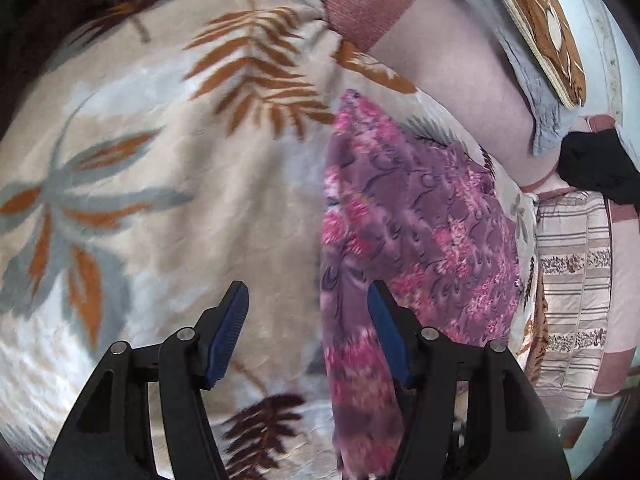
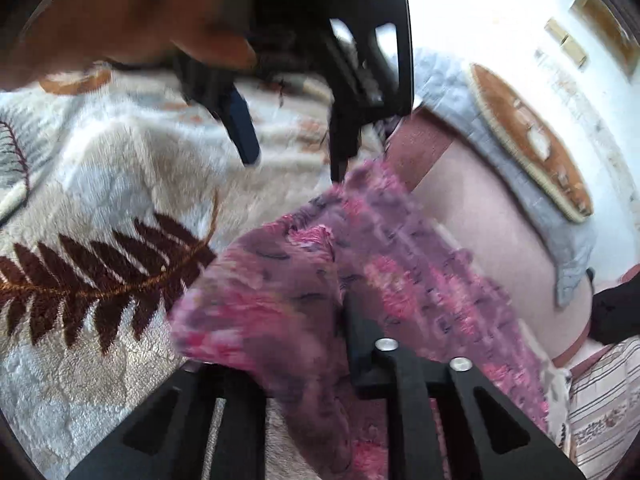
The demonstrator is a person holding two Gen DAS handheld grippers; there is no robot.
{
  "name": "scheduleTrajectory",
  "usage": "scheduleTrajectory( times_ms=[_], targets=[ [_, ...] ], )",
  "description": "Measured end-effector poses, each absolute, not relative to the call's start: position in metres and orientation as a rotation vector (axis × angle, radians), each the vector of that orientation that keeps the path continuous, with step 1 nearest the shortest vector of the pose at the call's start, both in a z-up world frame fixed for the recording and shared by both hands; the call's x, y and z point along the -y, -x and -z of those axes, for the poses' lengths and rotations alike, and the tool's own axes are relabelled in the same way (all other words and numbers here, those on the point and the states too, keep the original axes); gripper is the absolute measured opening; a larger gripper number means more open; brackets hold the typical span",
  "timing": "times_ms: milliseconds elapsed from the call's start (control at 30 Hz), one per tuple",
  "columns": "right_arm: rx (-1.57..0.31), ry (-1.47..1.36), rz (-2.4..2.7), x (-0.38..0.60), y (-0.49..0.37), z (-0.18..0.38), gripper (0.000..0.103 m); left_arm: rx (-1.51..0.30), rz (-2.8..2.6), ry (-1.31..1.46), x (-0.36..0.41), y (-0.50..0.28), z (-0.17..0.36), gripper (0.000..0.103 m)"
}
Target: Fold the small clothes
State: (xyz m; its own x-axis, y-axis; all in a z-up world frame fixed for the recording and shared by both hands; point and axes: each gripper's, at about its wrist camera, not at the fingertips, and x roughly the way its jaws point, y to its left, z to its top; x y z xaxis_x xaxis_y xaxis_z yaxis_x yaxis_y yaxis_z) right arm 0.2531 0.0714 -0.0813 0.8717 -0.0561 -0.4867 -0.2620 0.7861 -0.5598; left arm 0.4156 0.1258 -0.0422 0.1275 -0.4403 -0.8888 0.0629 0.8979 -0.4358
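On a leaf-patterned fleece blanket [image 1: 168, 184] spread over a bed, a purple-pink floral garment [image 1: 404, 232] lies near the right edge. The left gripper [image 1: 308, 312] hovers spread wide; the right gripper [image 2: 320, 328] pinches the garment's folded corner. A white wall [image 2: 500, 12] rises behind.

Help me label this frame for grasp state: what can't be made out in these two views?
- Right gripper's fingertips: right wrist view, buried under the purple-pink floral cloth, so whether they are shut on it cannot be told.
- The cloth's near end: left wrist view, hidden behind the left gripper, whose jaws stand open, and cut off by the bottom edge.
- Black item: left wrist view, cut by the right edge; unidentifiable.
- Hand: right wrist view, motion-blurred.
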Motion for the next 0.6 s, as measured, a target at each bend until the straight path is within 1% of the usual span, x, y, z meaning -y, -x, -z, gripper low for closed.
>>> scheduleTrajectory(
  times_ms=[67,233,333,367,400,433,467,500,600],
  targets=[
    [-0.475,0.650,-0.116,-0.069,-0.247,0.077,0.006,-1.408,0.380,0.311,-0.115,-0.422,0.044,0.064],
    [-0.439,0.565,-0.125,-0.053,-0.245,0.065,0.005,-1.467,0.362,0.283,-0.084,-0.437,0.058,0.065],
    [-0.422,0.520,-0.128,-0.044,-0.240,0.056,0.005,-1.437,0.376,0.274,-0.070,-0.438,0.056,0.063],
    [-0.419,0.510,-0.130,-0.041,-0.239,0.055,0.005,-1.432,0.389,0.284,-0.066,-0.437,0.055,0.055],
    [-0.415,0.500,-0.133,-0.037,-0.238,0.052,0.005,-1.433,0.404,0.299,-0.063,-0.437,0.054,0.029],
    [-0.411,0.494,-0.133,-0.033,-0.236,0.050,0.005,-1.444,0.418,0.306,-0.058,-0.437,0.053,0.018],
    [-0.407,0.489,-0.133,-0.031,-0.235,0.048,0.005,-1.448,0.417,0.303,-0.055,-0.436,0.051,0.014],
    [-0.403,0.482,-0.131,-0.026,-0.233,0.046,0.005,-1.436,0.407,0.288,-0.051,-0.435,0.047,0.012],
    [-0.394,0.445,-0.123,-0.014,-0.227,0.039,0.005,-1.385,0.404,0.230,-0.037,-0.428,0.028,0.011]
  ],
)
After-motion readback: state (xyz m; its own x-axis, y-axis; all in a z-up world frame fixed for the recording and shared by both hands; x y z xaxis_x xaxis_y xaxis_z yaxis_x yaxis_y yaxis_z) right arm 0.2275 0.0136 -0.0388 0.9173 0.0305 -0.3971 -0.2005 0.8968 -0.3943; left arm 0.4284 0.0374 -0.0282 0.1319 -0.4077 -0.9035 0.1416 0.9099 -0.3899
